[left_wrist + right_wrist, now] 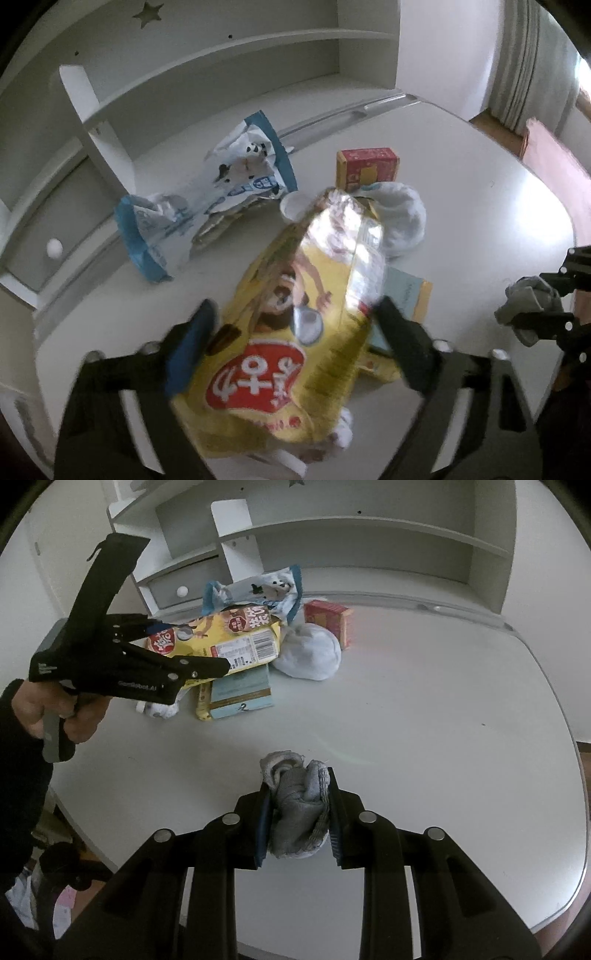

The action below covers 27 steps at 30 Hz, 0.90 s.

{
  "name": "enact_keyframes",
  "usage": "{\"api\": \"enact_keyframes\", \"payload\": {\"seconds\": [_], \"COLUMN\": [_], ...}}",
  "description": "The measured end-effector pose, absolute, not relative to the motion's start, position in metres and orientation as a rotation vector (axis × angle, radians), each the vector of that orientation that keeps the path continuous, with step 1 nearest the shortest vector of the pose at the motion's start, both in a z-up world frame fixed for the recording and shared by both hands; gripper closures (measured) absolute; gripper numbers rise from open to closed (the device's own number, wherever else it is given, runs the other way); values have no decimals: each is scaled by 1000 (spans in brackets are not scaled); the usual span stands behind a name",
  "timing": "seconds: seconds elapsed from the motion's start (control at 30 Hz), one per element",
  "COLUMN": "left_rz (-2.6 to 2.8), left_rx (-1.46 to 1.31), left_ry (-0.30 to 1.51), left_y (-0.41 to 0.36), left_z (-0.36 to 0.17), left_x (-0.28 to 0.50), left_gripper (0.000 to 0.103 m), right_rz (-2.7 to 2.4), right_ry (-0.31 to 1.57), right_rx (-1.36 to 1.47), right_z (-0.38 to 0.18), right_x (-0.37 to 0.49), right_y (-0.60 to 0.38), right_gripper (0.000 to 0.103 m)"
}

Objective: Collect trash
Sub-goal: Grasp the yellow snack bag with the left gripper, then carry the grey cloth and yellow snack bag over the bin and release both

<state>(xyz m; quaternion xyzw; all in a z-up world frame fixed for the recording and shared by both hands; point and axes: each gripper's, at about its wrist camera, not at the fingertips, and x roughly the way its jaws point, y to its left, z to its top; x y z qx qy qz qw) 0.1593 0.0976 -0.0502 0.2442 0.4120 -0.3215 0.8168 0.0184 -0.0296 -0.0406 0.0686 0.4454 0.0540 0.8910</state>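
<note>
**Both grippers loaded over the cluttered surface**

Grey sock (299,805) right up close in the right wrist view, bunched and pinched between the jaws of the right gripper (298,812), held above the white surface (424,738). Over on the far side, the left gripper (291,328) has its jaws either side of a yellow snack bag (291,332). The bag is crumpled, red logo towards the camera, its shiny end pointing away. From the right wrist view that bag sits raised above the pile, clamped at its left end, and a hand (55,712) squeezes the gripper's handle.

Under the bag lies a pale blue booklet (243,690) with a tan strip, flat on the surface. Just beyond it, a white bundled cloth (310,651), and behind that a red and yellow box (330,618). A blue and white wrapper (207,199) with cow print sprawls near the back, beside the white shelf unit (332,535). A small white cup (293,206) peeks out between wrapper and bag. White sock (162,709) shows below the left gripper, on the surface.
</note>
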Motion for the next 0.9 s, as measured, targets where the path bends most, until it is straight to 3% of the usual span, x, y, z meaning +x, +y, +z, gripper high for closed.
{"api": "enact_keyframes", "payload": {"seconds": [0.1, 0.2, 0.47, 0.9], "left_rz": [-661, -627, -610, -1088], "left_rx": [533, 482, 403, 400], "left_ry": [860, 841, 777, 755], "left_y": [96, 100, 95, -120], "left_z": [-46, -30, 16, -11], "left_x": [154, 151, 120, -22], "left_gripper": [47, 57, 58, 57], "right_rz": [102, 88, -24, -578], "right_ry": [919, 908, 837, 721], "right_rx": [151, 165, 275, 587], "right_z": [-41, -39, -30, -61], "right_x": [13, 7, -24, -198], "right_y": [-34, -39, -94, -280], "right_gripper": [78, 78, 78, 78]}}
